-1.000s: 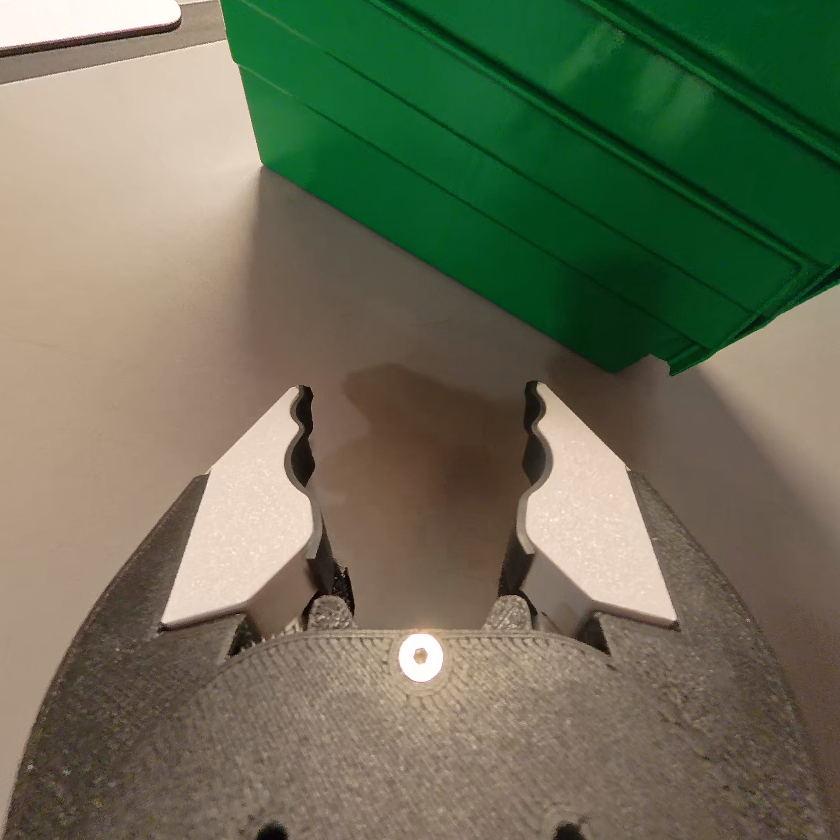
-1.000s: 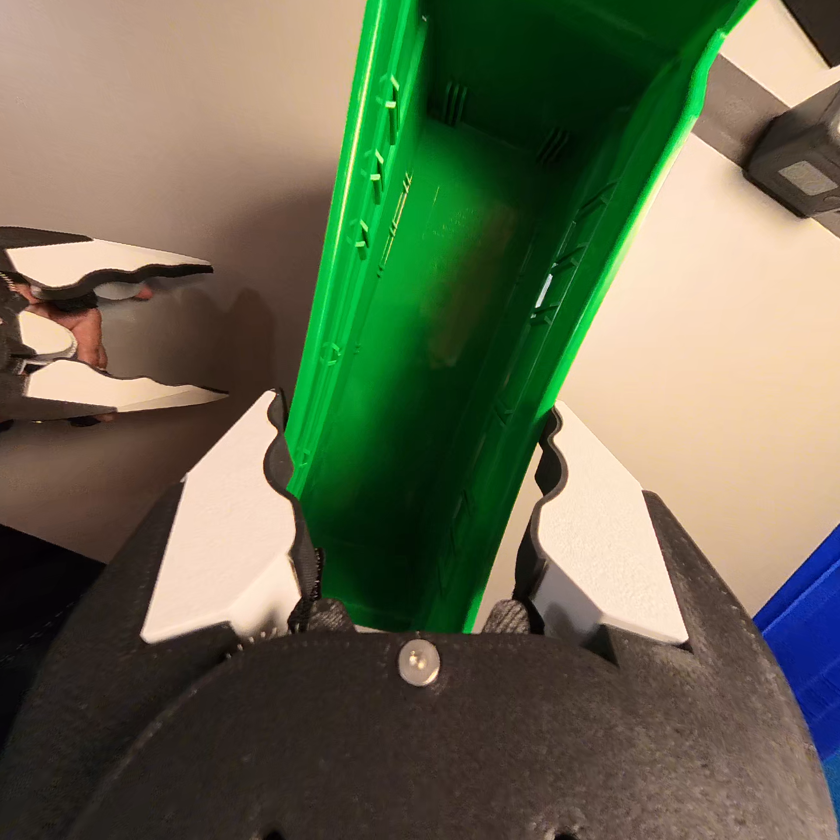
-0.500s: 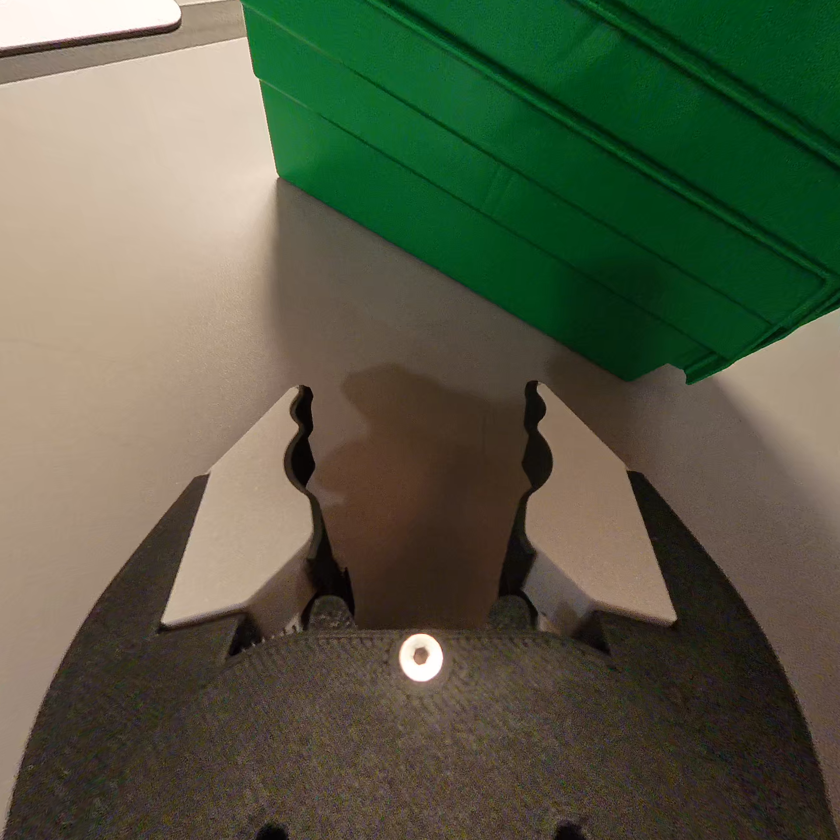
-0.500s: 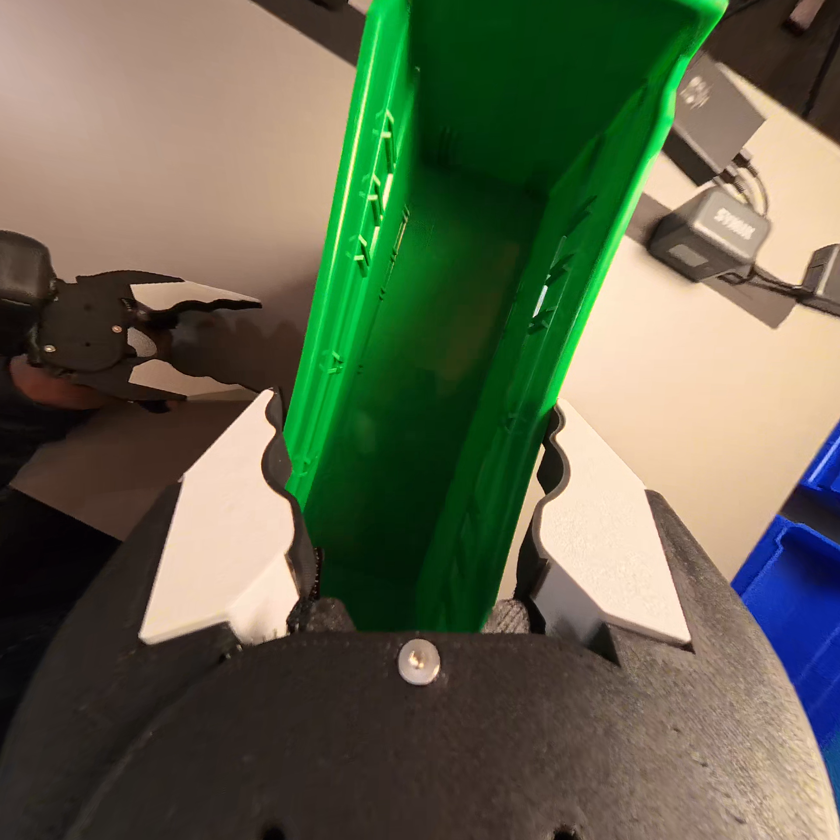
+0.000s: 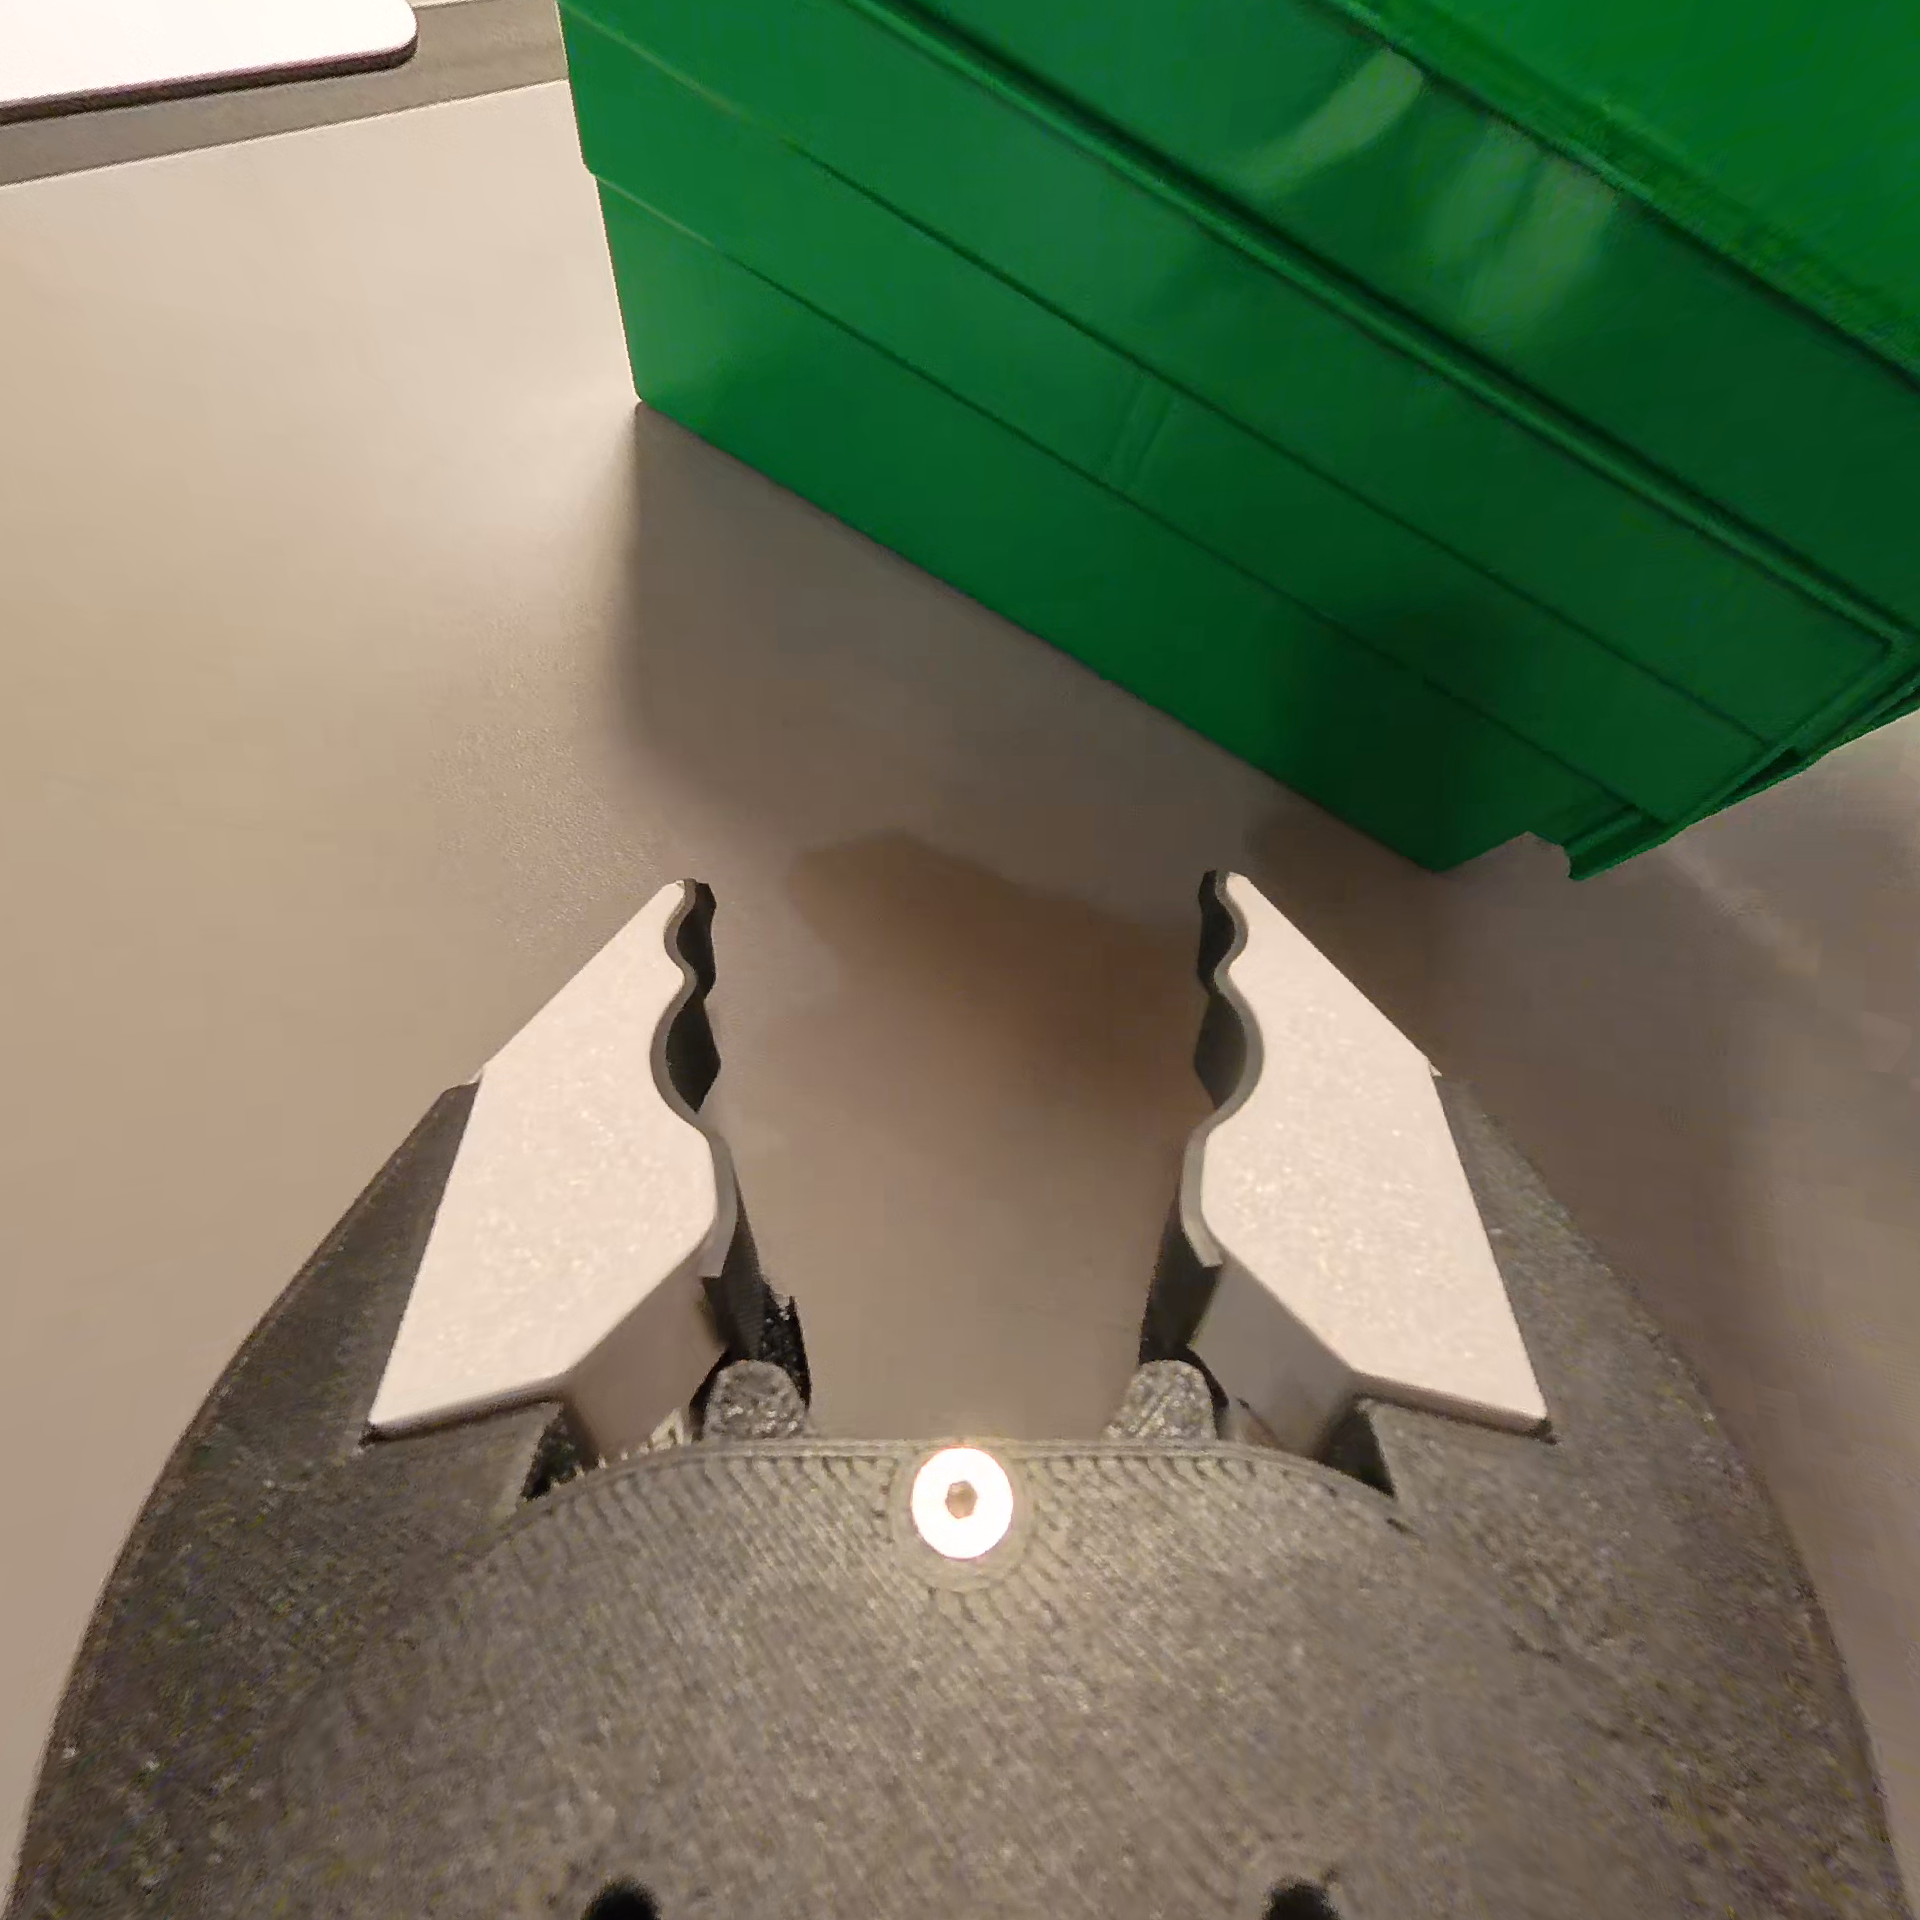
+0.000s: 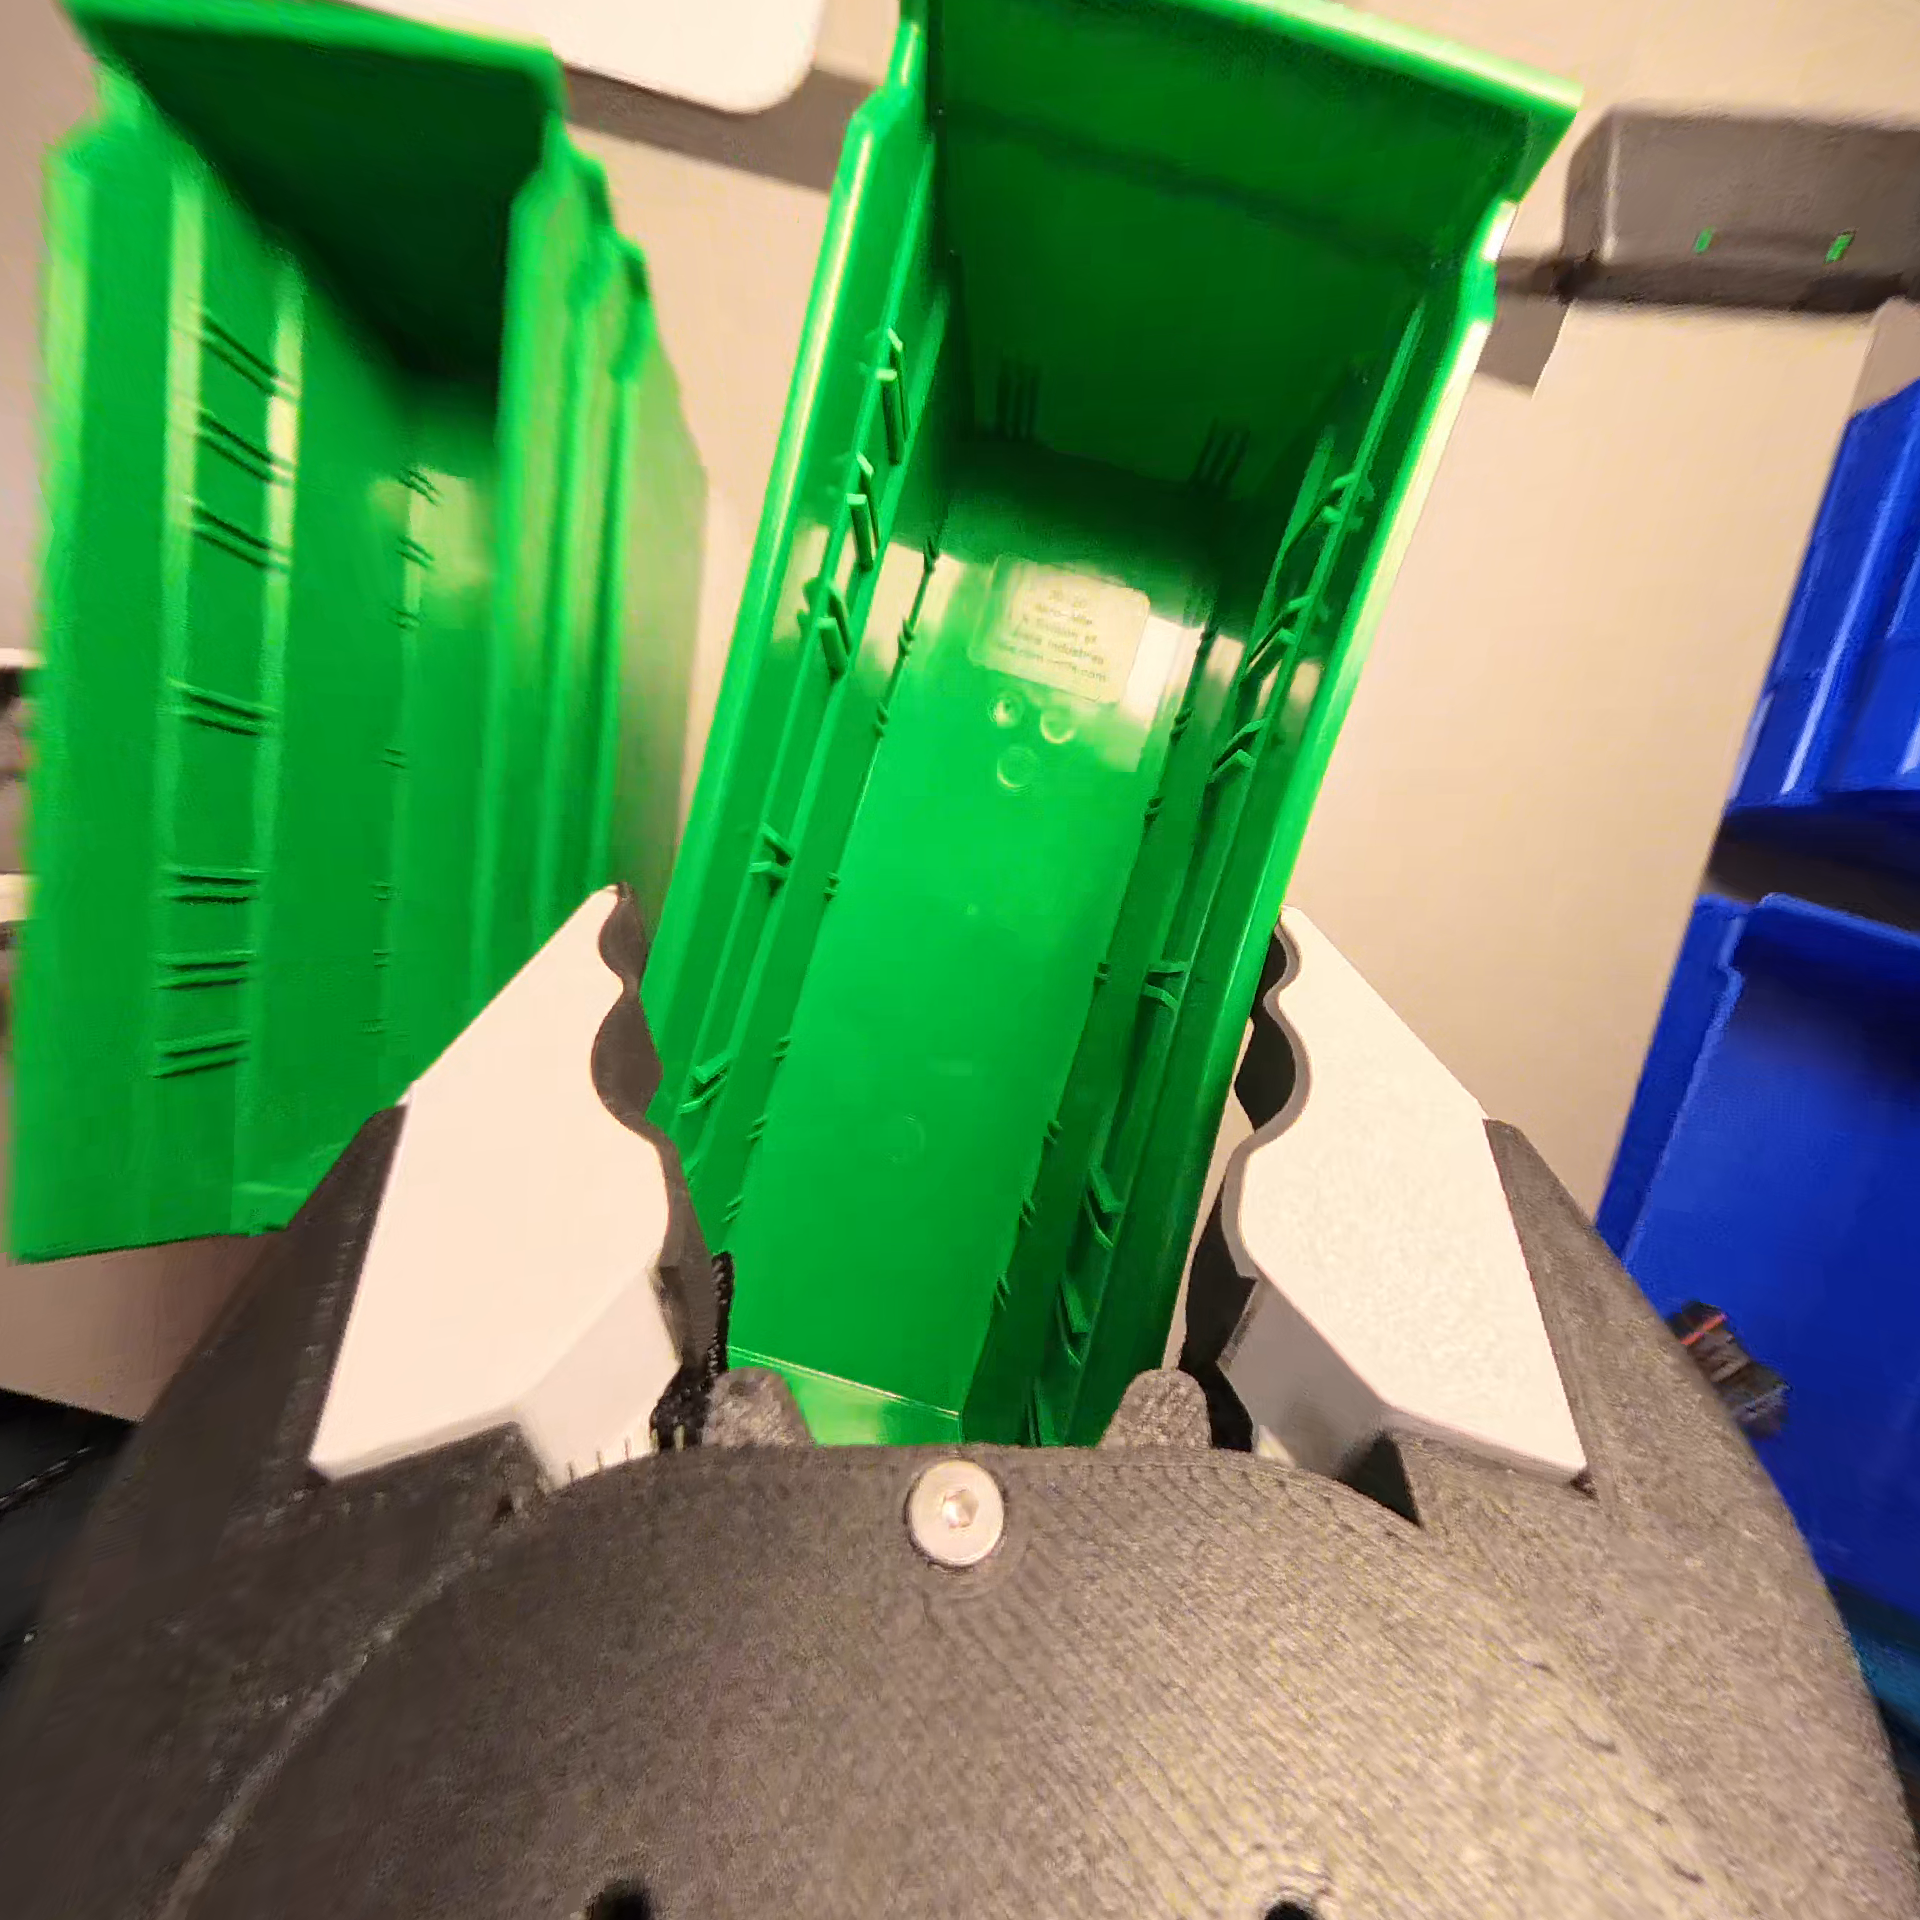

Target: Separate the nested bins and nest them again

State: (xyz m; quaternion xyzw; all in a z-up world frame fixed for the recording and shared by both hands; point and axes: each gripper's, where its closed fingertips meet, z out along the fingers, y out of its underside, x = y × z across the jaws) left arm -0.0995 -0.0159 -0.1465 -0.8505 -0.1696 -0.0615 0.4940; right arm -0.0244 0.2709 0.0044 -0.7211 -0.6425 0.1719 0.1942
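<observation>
My right gripper (image 6: 951,1023) clamps a single green bin (image 6: 997,831), held just right of the nested green stack (image 6: 312,623). My left gripper (image 5: 956,935) hangs spread and bare near that stack (image 5: 1247,416).

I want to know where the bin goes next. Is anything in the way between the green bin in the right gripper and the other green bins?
Nothing visible is. The right gripper holds one green bin by its sides. The stack of green bins sits just to its left, open side showing, with only bare table in the narrow gap between them.
</observation>
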